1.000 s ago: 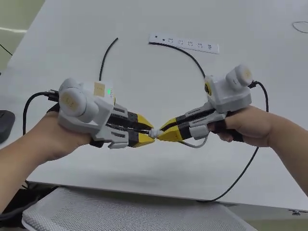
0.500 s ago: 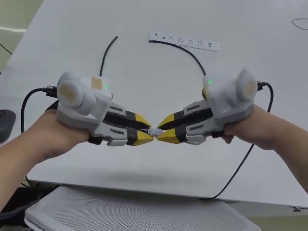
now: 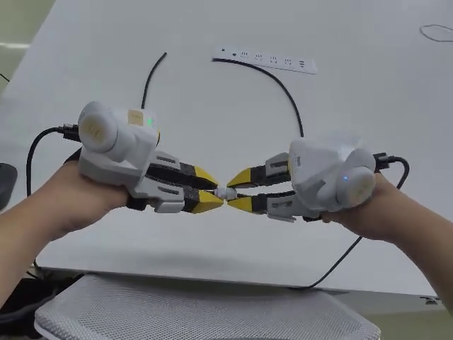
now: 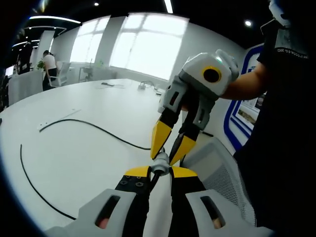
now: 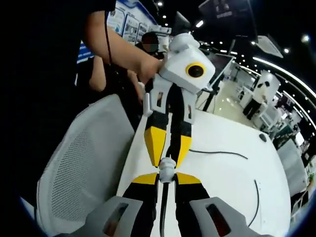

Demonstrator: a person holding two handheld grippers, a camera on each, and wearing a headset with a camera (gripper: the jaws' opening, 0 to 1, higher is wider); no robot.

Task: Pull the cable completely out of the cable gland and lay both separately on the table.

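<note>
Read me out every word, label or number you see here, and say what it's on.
No text here can be read.
Print on the black shirt: white letters, too blurred.
Wall posters: too small.
Sticker on the left gripper: too small.

A long white plastic power strip lies flat at the far side of the white table. Its thick black cord leaves the strip's left end and curves across the tabletop toward the near edge. Well apart to the left lies a thinner black wire, and a pale thin wire loop sits at the far right corner. A grey mesh chair back stands against the near edge. Beyond are bright windows, a blue-framed wall panel and a standing person.
</note>
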